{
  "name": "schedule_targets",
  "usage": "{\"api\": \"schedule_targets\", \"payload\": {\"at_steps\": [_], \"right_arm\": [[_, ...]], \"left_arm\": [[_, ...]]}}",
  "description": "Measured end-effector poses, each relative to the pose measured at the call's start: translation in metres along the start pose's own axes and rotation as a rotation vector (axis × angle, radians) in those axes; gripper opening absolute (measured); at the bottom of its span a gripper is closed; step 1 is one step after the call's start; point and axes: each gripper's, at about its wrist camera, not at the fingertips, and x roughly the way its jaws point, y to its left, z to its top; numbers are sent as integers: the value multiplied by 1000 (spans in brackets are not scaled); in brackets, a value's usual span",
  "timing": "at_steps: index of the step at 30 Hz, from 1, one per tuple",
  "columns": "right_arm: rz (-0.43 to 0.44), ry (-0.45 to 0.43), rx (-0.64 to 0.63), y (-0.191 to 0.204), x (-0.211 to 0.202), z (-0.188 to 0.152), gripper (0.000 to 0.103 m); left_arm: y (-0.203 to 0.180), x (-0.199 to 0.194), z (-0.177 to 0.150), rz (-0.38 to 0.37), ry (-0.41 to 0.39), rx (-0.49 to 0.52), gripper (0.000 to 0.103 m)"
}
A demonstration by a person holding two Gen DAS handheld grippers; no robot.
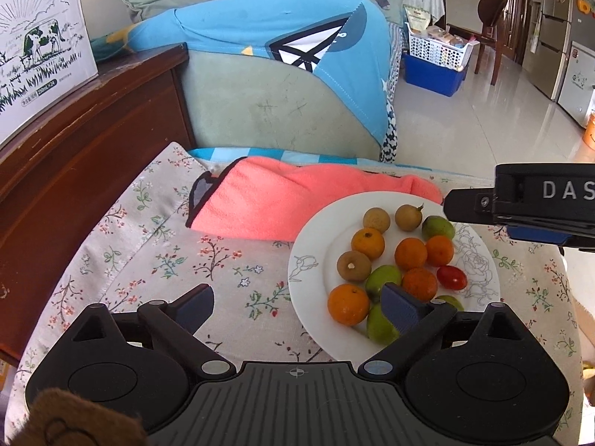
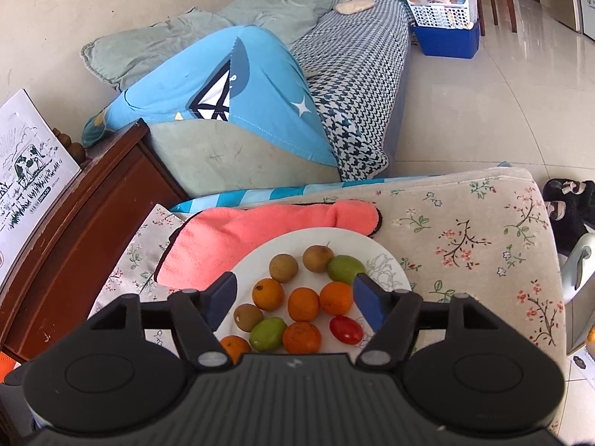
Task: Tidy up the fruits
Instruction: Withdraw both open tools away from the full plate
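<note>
A white plate [image 1: 308, 260] on a floral cloth holds several small oranges [image 1: 348, 304], green fruits [image 1: 383, 277], brown round fruits [image 1: 353, 265] and one red cherry tomato [image 1: 451, 277]. My left gripper [image 1: 301, 306] is open and empty, its right finger over the plate's near left side. My right gripper [image 2: 295, 299] is open and empty, hovering above the plate [image 2: 386, 264] with oranges [image 2: 303, 303] and the tomato [image 2: 346, 329] between its fingers. The right gripper also shows in the left wrist view [image 1: 520, 204] at the plate's far right.
A pink towel [image 1: 297, 204] lies just behind the plate. The floral cloth [image 2: 476, 230] covers a low table, with a wooden cabinet [image 1: 74, 141] on the left. A sofa with a blue cover [image 1: 260, 37] stands behind. Tiled floor lies to the right.
</note>
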Motion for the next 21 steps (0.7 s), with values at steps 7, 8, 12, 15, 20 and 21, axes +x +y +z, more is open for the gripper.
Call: {"api": "schedule_targets", "payload": {"at_steps": [7, 8, 12, 15, 20, 21], "right_arm": [[-66, 6, 25, -3, -21, -9, 81], [-78, 7, 22, -3, -24, -11, 81], [-114, 20, 23, -2, -33, -20, 84], [-125, 22, 23, -1, -41, -27, 86], [-159, 39, 5, 3, -48, -38, 89], [-161, 41, 0, 4, -50, -40, 89]], "left_arm": [[2, -11, -8, 1, 11, -21, 97], [3, -12, -9, 2, 14, -26, 97], [6, -16, -14, 12, 38, -45, 97], [9, -20, -18, 18, 47, -62, 97], [13, -25, -22, 36, 49, -75, 97], [14, -26, -23, 39, 49, -77, 97]]}}
